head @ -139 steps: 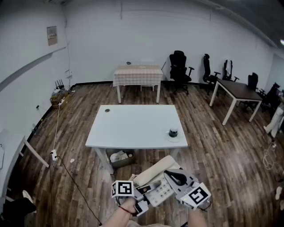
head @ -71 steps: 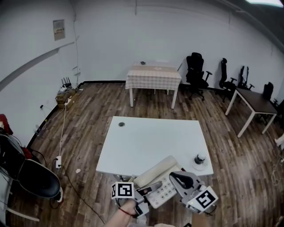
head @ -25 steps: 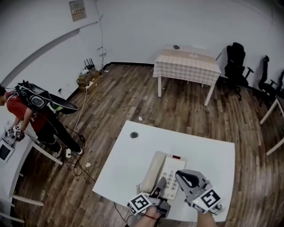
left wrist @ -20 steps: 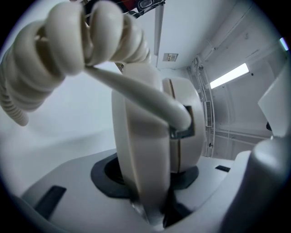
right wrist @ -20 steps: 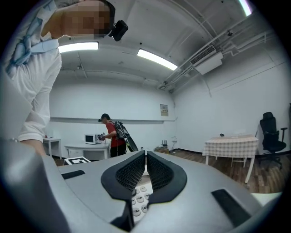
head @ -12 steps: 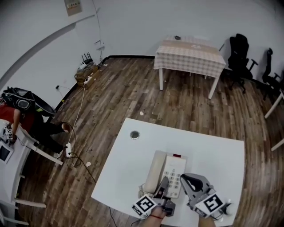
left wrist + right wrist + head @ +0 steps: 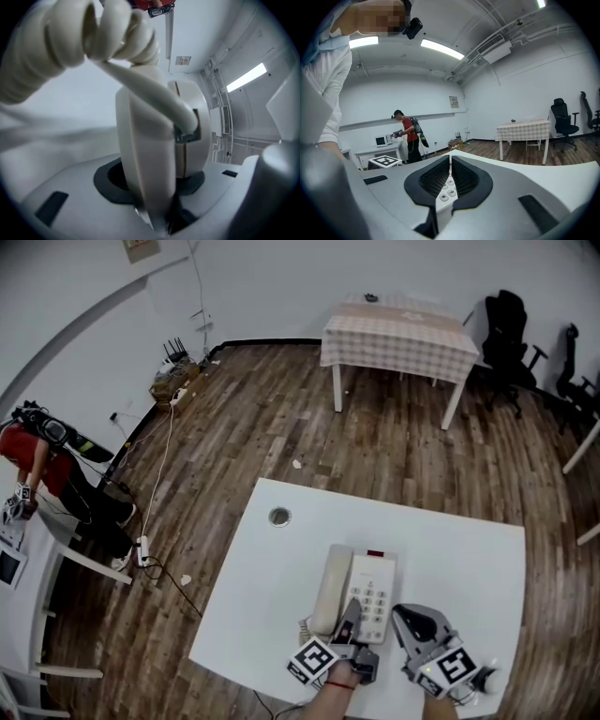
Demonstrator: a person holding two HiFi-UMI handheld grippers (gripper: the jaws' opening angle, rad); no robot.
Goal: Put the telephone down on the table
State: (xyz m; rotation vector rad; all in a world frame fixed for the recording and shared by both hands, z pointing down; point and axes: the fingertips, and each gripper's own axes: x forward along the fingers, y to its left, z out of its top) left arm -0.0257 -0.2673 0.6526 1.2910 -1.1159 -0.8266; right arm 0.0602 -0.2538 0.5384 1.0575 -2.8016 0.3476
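Note:
A cream telephone (image 7: 364, 585) lies flat on the white table (image 7: 272, 568), its handset (image 7: 330, 582) in the cradle on the left side. My left gripper (image 7: 349, 617) is at the phone's near end. In the left gripper view its jaws are clamped on the phone's cream body (image 7: 152, 154), with the coiled cord (image 7: 93, 33) looping above. My right gripper (image 7: 405, 618) hovers just right of the phone's near corner. Its jaws are shut. In the right gripper view (image 7: 450, 180), keypad keys (image 7: 446, 193) show through the thin slit between them.
A round cable hole (image 7: 278, 516) sits in the table's far left part. Beyond are a checked-cloth table (image 7: 401, 329) and black office chairs (image 7: 508, 324). A person in red (image 7: 37, 460) bends at a desk far left. Cables trail across the wooden floor (image 7: 155, 521).
The head view has drifted, and the table and phone now sit a little lower and nearer in it. Both grippers keep their places at the phone's near end.

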